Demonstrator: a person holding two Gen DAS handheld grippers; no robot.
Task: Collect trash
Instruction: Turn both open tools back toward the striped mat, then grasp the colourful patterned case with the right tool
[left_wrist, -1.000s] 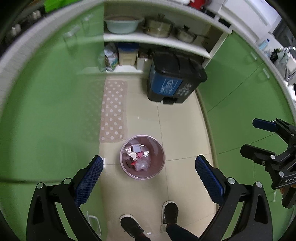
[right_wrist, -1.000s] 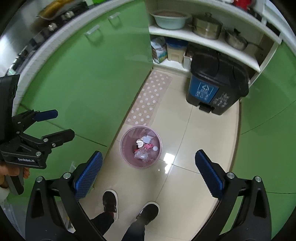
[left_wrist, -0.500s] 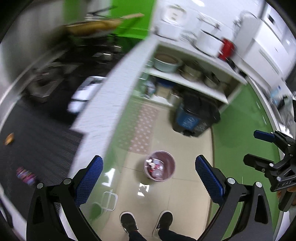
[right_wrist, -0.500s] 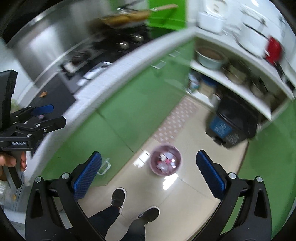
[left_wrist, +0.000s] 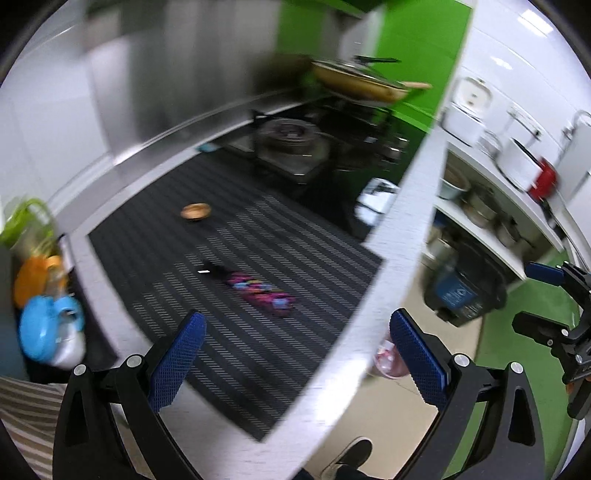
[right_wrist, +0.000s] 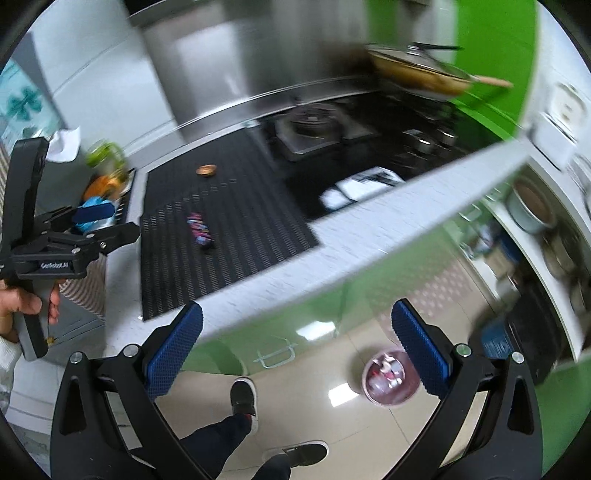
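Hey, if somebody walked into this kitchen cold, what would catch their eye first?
Probably the bright multicoloured wrapper lying alone on the dark striped counter mat, with a small brown round piece further back toward the stove. Below, on the floor by the green cabinets, stands a pink waste basket already holding trash.

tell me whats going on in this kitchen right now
A person is holding a gripper in each hand, and both the left gripper and the right gripper are open and empty. On the dark mat on the counter lie a colourful wrapper and a small brown piece, neither touched yet. A pink bin with trash in it stands on the floor below.
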